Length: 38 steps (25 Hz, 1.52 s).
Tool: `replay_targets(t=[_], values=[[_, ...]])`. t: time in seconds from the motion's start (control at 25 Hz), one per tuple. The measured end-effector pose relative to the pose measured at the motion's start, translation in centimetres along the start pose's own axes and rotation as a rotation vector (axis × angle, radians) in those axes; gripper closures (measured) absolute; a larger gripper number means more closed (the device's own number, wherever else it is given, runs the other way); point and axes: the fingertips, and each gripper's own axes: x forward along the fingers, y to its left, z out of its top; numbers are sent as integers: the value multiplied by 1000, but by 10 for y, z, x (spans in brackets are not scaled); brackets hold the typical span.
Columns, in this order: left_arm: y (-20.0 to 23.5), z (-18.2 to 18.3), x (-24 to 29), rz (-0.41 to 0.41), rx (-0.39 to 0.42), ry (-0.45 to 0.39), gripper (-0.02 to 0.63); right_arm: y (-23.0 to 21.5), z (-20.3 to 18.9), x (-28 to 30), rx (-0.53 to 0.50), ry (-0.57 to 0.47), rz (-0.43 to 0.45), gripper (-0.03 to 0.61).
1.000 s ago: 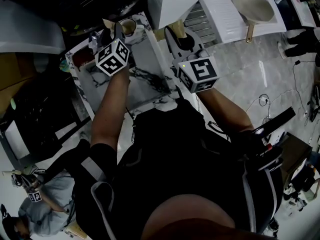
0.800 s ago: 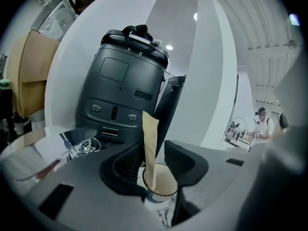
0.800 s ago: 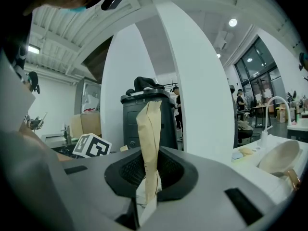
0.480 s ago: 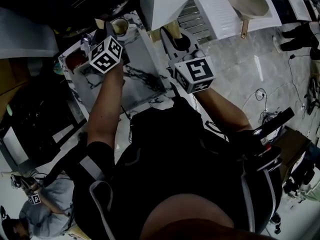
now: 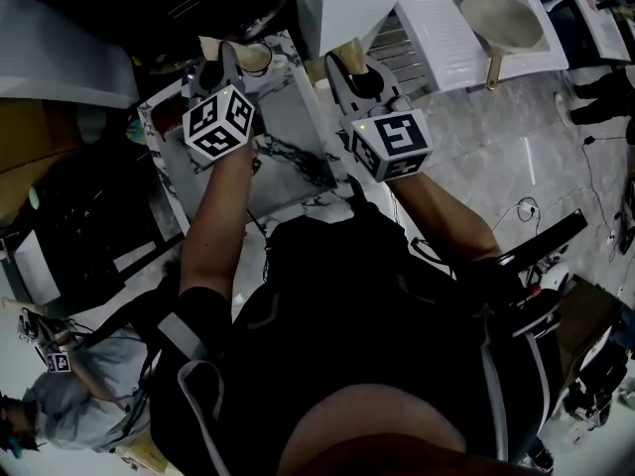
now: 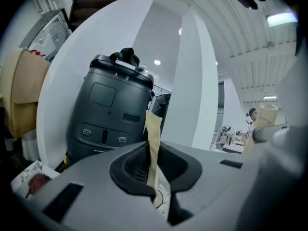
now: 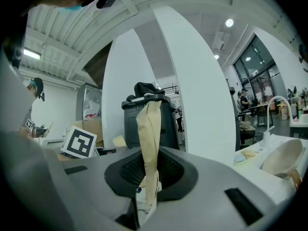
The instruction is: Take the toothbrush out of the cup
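Note:
My left gripper (image 5: 214, 65) hangs over the far end of the marbled tray (image 5: 288, 137), just left of the cup (image 5: 255, 58). Its jaws are closing, and a tan paper-wrapped toothbrush (image 6: 153, 138) stands upright between them, pinched by my left gripper (image 6: 153, 171). To the right of the tray, my right gripper (image 5: 352, 75) is held level. In its own view my right gripper (image 7: 147, 174) is shut on a second tan paper packet (image 7: 148, 129), which sticks up past the jaws.
A white drainer with a wooden-handled pan (image 5: 501, 18) lies at the far right. A dark grey bin (image 6: 110, 114) and a white pillar (image 6: 192, 81) stand ahead of the grippers. Another person (image 5: 60, 405) is at the lower left.
The left gripper reached towards the cup, then rose and drew back a little with the tan packet between its jaws. The right gripper has kept its place.

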Motion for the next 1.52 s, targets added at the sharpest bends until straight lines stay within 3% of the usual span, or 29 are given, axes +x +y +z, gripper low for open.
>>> replay_targets(t=[0.2, 0.56, 1.0, 1.16, 1.52], values=[[-15, 31, -26, -19, 41, -55, 580, 0, 12, 0, 9, -23, 26, 528], [-29, 73, -84, 21, 133, -101, 580, 16, 38, -9, 11, -79, 98, 528], [-39, 85, -160, 71, 153, -117, 580, 40, 44, -17, -1, -72, 183, 528], [-37, 95, -185, 139, 241, -147, 581, 51, 44, -16, -8, -70, 205, 528], [-29, 99, -213, 171, 217, -158, 581, 73, 43, -11, -27, -44, 234, 528]])
